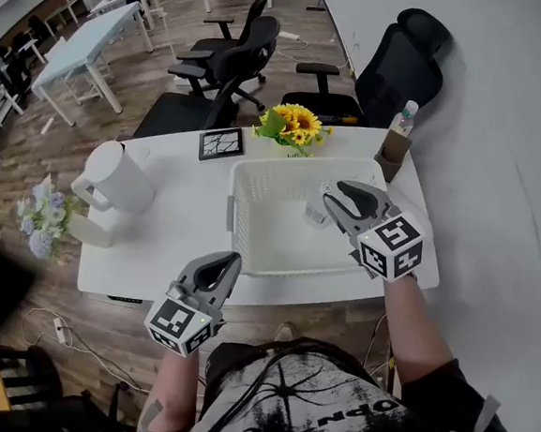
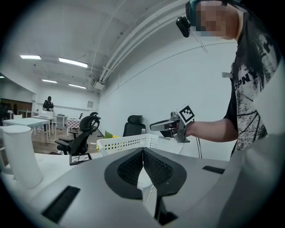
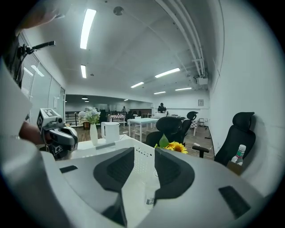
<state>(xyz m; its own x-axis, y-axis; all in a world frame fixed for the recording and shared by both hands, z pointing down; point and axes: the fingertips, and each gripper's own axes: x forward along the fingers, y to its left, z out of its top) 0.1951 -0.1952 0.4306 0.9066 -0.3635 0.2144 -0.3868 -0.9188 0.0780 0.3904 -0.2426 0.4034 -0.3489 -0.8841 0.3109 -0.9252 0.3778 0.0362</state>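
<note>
A white perforated basket (image 1: 249,246) stands on the white table (image 1: 167,220). My right gripper (image 1: 338,196) hovers over the basket's right half, jaws open with nothing between them. Below it, on the basket floor, lies a small clear object (image 1: 316,214), too faint to name; the right gripper view shows this clear object (image 3: 150,196) through the gap of the right gripper (image 3: 144,153). My left gripper (image 1: 224,258) is held at the table's front edge, left of the basket, shut and empty. The left gripper view has the left gripper (image 2: 142,151) with pad tips touching, the basket (image 2: 129,142) ahead.
A white kettle (image 1: 114,176) and a vase of pale flowers (image 1: 42,219) stand at the table's left. At the back are sunflowers (image 1: 293,123), a dark framed tile (image 1: 221,144) and a bottle in a cardboard holder (image 1: 397,137). Black office chairs (image 1: 237,57) stand behind.
</note>
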